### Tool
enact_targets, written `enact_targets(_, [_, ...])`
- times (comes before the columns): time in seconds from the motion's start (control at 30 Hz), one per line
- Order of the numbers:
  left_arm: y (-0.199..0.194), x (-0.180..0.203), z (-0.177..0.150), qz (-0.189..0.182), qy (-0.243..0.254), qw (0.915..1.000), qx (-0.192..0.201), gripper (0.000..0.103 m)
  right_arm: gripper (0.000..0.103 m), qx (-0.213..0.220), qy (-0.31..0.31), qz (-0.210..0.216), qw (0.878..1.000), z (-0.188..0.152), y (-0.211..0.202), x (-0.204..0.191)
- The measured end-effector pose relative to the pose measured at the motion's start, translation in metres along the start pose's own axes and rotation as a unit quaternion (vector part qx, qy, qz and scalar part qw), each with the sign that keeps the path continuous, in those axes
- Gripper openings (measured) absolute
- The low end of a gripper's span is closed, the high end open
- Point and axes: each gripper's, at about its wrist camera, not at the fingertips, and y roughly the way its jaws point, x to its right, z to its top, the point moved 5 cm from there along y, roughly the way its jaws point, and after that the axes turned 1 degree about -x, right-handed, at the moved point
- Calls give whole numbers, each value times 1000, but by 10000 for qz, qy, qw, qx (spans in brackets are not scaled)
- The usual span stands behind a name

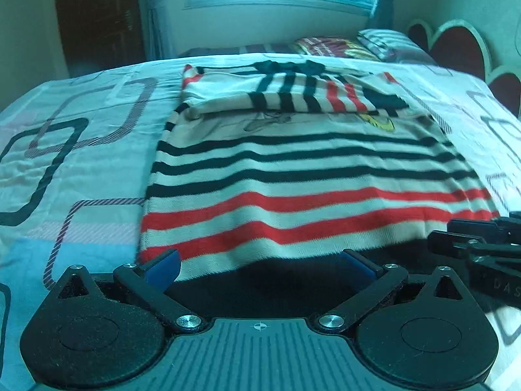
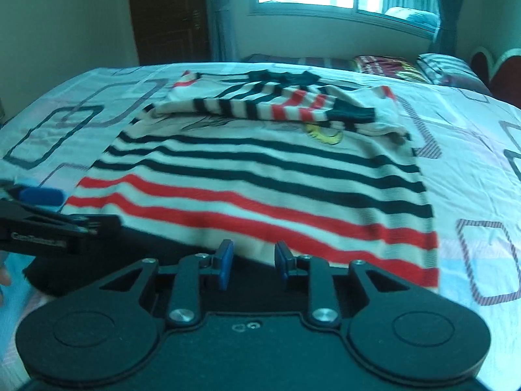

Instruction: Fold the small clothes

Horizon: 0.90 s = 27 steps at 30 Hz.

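While the striped sweater (image 1: 312, 176) is lying flat on the bed sheet (image 1: 65, 150), sleeves folded across its chest, the left gripper (image 1: 260, 262) is hovering wide open at its hem and the right gripper (image 2: 253, 262) is hovering partly open, holding nothing.

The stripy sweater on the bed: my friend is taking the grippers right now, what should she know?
Left gripper: open, fingers wide, at the sweater's near hem, holding nothing.
Right gripper: open, narrower gap, at the same hem, further right.
The sweater lies flat on the bed.
Done: both sleeves are folded across the chest.
Left: grip the black hem band with both grippers, probably fold it up toward the collar, then smooth it.
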Motion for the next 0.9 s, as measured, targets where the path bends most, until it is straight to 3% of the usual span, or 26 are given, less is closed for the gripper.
enact_targets(0.13, [13, -5, -17, 145, 14, 9995, -283, 102, 31, -119, -86, -154, 9998, -14, 1, -2])
enact_targets(0.47, [7, -15, -26, 182, 73, 9996, -204, 102, 36, -163, 102, -580, 9981, -35, -4, 27])
enact_targets(0.9, [-18, -28, -27, 238, -94, 9996, -76, 102, 48, -204, 535, -672, 9961, -41, -16, 40])
